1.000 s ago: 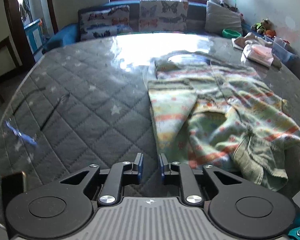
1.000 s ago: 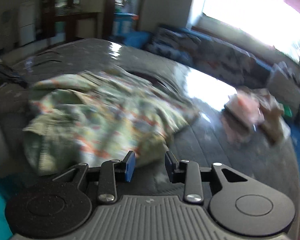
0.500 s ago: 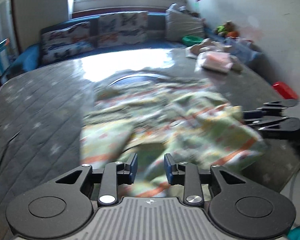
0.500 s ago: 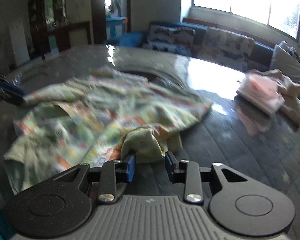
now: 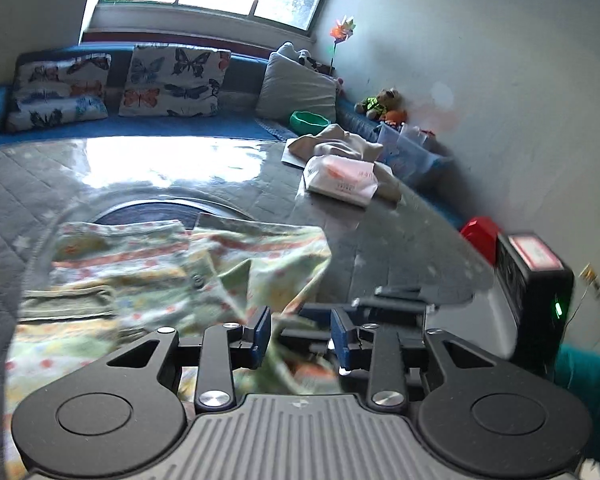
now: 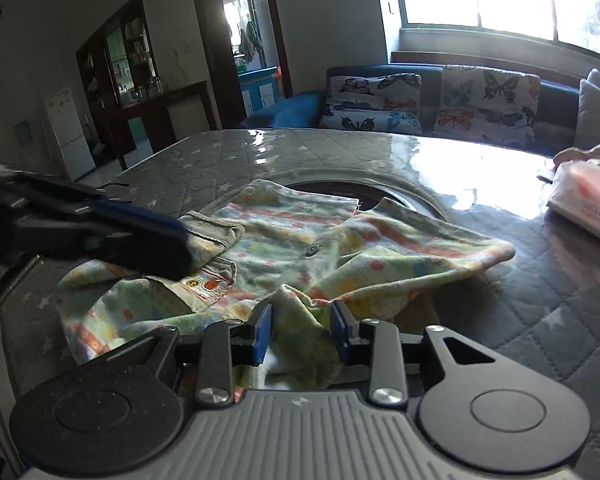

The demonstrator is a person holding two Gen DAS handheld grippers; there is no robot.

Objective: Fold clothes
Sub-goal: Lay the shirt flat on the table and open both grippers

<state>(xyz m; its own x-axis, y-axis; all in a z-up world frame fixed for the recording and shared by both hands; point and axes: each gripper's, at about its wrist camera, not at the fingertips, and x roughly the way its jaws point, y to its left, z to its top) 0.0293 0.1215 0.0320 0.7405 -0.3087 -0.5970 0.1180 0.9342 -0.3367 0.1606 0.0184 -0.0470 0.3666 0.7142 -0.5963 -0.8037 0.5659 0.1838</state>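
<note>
My right tool (image 6: 300,332) pinches the shirt's (image 6: 284,232) near edge, and right beside it my left tool (image 5: 300,332) has just opened with cloth between, grip unclear, the shirt lying ahead.

Garment (image 6: 284,240): soft printed cloth. Table cover (image 6: 540,312): quilted fabric under glossy clear film. Claws: matt black plastic.
</note>
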